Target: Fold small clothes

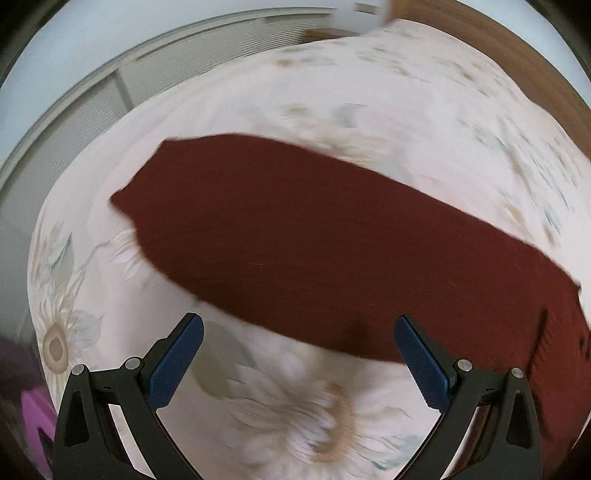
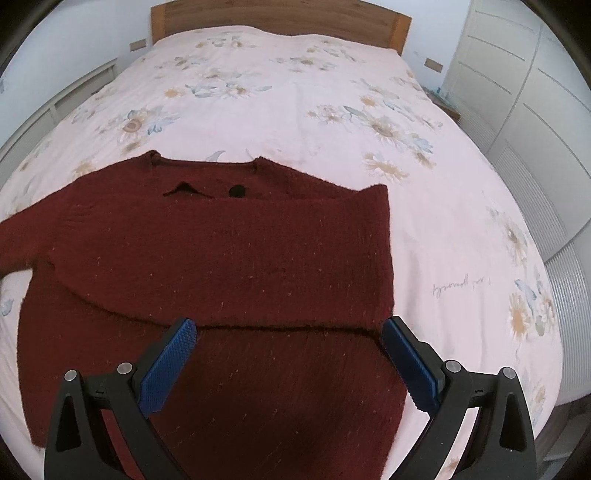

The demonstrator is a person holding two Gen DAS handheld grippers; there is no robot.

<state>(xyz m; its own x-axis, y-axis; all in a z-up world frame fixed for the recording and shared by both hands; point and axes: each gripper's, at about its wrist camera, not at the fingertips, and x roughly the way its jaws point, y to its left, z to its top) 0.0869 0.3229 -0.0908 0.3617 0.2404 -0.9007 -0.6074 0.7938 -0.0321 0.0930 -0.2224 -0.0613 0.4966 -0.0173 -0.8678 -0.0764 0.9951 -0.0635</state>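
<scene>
Folding sweater (image 2: 221,258) on bed (image 2: 295,92) | right sleeve lies across chest, left sleeve still spread | my left hand-held gripper (image 1: 299,354) and right hand-held gripper (image 2: 290,354) gape empty.

1. The sweater (image 2: 221,258) lay flat on the bed (image 2: 295,110), collar toward the headboard (image 2: 280,18).
2. One sleeve (image 2: 280,258) lay folded across its chest.
3. A wardrobe (image 2: 517,92) stood right of the bed.
4. In the blurred left wrist view, a sleeve (image 1: 314,251), probably the other one, stretched out across the bed.
</scene>
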